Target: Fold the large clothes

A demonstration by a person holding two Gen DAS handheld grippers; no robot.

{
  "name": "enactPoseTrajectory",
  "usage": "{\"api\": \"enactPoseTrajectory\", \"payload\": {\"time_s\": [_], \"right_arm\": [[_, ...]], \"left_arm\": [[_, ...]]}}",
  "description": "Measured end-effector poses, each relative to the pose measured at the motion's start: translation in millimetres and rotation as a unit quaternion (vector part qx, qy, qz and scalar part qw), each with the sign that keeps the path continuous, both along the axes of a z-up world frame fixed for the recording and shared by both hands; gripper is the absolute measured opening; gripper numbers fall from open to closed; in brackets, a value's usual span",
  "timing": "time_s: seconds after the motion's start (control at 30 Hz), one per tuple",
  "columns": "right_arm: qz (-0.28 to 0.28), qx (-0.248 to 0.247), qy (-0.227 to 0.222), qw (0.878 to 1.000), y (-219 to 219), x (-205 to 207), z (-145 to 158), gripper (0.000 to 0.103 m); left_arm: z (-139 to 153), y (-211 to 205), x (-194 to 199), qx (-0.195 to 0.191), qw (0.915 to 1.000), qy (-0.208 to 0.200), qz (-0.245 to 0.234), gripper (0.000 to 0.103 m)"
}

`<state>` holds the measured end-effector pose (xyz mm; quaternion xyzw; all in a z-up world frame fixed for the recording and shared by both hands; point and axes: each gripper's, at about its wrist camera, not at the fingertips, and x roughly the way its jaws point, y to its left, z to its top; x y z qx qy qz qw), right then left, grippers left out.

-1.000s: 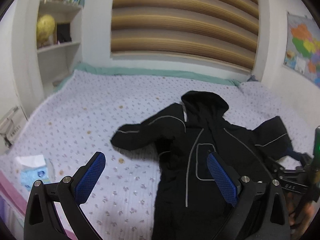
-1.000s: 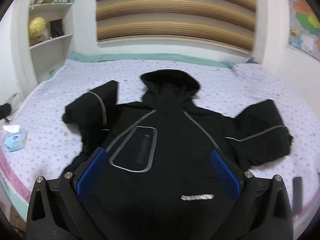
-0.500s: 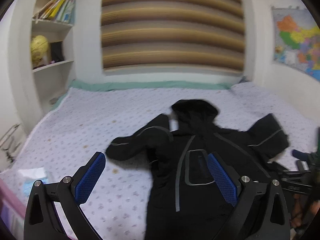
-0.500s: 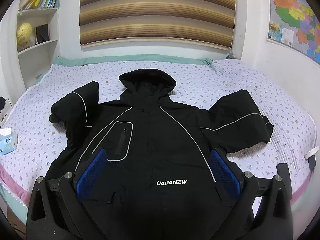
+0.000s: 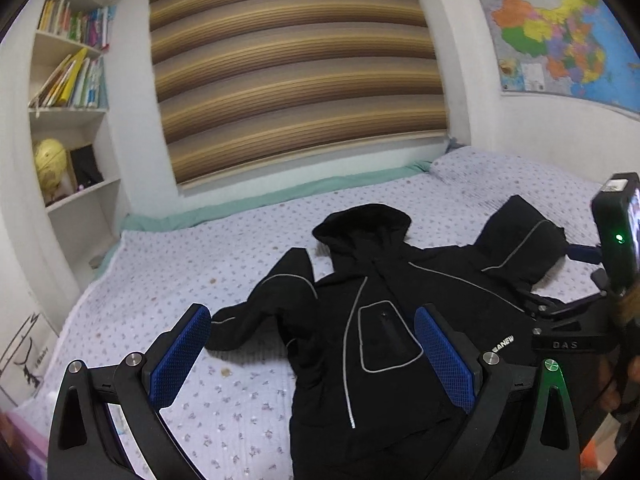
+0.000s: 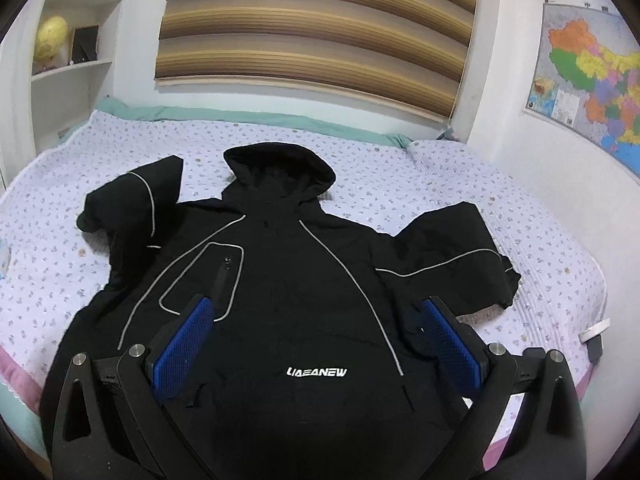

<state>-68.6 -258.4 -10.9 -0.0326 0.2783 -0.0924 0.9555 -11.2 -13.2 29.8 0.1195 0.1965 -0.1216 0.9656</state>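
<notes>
A black hooded jacket (image 6: 288,280) with grey piping and white lettering lies face up on the bed, hood toward the wall. Its left sleeve (image 6: 132,208) is bent and bunched, its right sleeve (image 6: 452,256) spreads outward. My right gripper (image 6: 316,344) hovers open above the jacket's lower front, holding nothing. In the left wrist view the same jacket (image 5: 400,320) lies right of centre, and my left gripper (image 5: 312,356) is open above its left side and the bedsheet. The right gripper's body (image 5: 568,332) shows at the right edge there.
The bed (image 6: 440,184) has a lilac flowered sheet and a green edge by the wall. A white bookshelf (image 5: 68,152) with books and a yellow globe stands at the left. A striped blind covers the window, a map (image 5: 560,32) hangs on the right wall. A dark device (image 6: 594,340) lies at the bed's right edge.
Both grippers have risen and pulled back from the jacket, so more of the room and the whole jacket show. Both stay open; the jacket has not moved.
</notes>
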Motion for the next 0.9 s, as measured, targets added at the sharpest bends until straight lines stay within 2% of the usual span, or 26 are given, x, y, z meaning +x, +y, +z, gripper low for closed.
{"api": "enactPoseTrajectory", "payload": {"time_s": [0.2,0.63,0.77,0.9], "right_arm": [[0.004,-0.016,0.004,1.000,5,6,-3,0.103],[0.015,-0.022,0.007,1.000,14,7,-7,0.103],[0.020,-0.022,0.010,0.999,16,13,-9,0.103],[0.027,-0.025,0.011,0.999,21,23,-13,0.103]], "left_arm": [[-7,5,7,-0.020,0.9994,0.022,-0.017,0.101],[-21,16,16,-0.031,0.9987,0.040,-0.001,0.101],[-24,27,25,-0.057,0.9972,0.050,0.003,0.101],[-32,50,43,-0.101,0.9917,0.078,0.018,0.101]]}}
